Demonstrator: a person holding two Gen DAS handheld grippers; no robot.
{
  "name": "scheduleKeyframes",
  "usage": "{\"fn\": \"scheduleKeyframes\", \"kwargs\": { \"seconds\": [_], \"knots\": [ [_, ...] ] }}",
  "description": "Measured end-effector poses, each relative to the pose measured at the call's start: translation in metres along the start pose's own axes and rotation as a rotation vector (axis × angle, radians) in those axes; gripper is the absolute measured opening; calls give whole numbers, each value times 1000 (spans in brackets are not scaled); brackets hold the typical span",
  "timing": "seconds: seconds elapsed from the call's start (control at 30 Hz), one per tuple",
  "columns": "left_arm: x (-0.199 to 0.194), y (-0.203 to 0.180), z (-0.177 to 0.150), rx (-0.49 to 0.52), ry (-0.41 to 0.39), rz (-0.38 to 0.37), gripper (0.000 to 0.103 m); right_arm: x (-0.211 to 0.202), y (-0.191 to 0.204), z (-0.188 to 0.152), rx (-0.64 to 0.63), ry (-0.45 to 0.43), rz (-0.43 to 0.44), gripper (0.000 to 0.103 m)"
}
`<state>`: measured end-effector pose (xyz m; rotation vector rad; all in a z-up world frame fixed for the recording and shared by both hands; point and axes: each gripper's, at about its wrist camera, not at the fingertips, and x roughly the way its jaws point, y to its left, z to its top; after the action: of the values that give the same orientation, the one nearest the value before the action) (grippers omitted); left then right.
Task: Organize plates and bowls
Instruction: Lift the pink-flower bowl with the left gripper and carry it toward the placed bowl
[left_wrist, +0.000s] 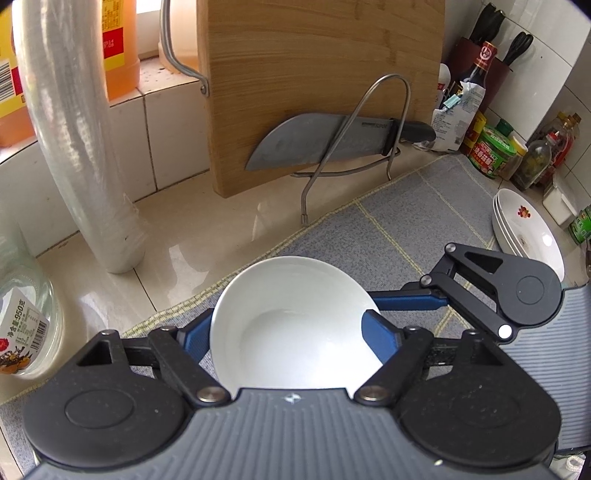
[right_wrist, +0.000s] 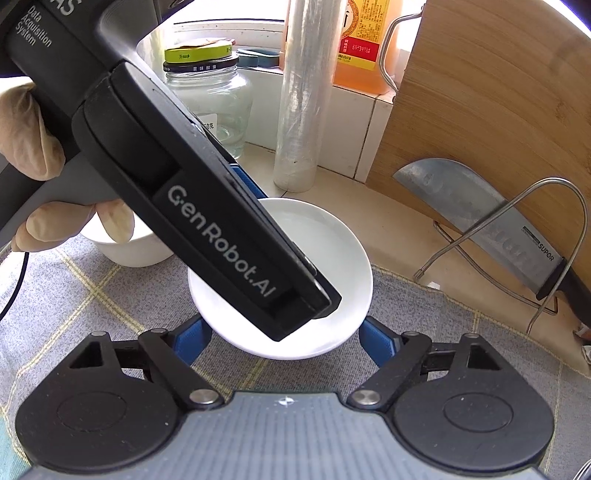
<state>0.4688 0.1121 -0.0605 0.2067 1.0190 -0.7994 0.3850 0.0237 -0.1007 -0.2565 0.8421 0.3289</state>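
Bamboo cutting board (left_wrist: 321, 74): flat, straight-grained, standing upright against the tiled wall in a bent wire rack (left_wrist: 354, 140). A steel cleaver (left_wrist: 317, 142) with a black handle rests across the rack in front of the board.

Grey woven mat (left_wrist: 424, 206), ribbed, with thin yellow grid lines, covers the glossy beige counter.

Roll of cling film (left_wrist: 74, 129): tall translucent cylinder, standing on end on the counter.

White bowl (left_wrist: 295, 325): smooth, glazed, round, sitting on the mat at its edge. Left gripper (left_wrist: 291, 332) is clamped on it, one blue pad inside the rim and the other against the outer wall. Right gripper (right_wrist: 284, 339) holds the same bowl from another side; its blue pads (right_wrist: 376, 343) press the outer wall left and right. The right gripper's black linkage and blue finger also show in the left wrist view, at the bowl's right.

Left wrist view only: stacked white plates (left_wrist: 528, 232), shallow, the top one with a red floral motif, at the mat's far right; beyond them, a crowd of sauce bottles and jars (left_wrist: 495, 147).

Right wrist view only: the left gripper's black body lettered "GenRobot.AI", held by a gloved hand (right_wrist: 33, 147); a second white bowl (right_wrist: 129, 247) partly hidden behind it; a clear glass jar (right_wrist: 210, 92) with a green lid.
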Motion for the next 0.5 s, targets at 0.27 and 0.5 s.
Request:
{"fn": "scheduleKeyframes", "kwargs": {
  "seconds": [0.27,0.5],
  "knots": [
    [-12,-10,-5,10,-12,5,82,-15,6,-3,-15,-9,-2,90],
    [-26,-26,-11,25,-20,11,82,-33,10,-9,-27,-20,-8,90]
  ]
}}
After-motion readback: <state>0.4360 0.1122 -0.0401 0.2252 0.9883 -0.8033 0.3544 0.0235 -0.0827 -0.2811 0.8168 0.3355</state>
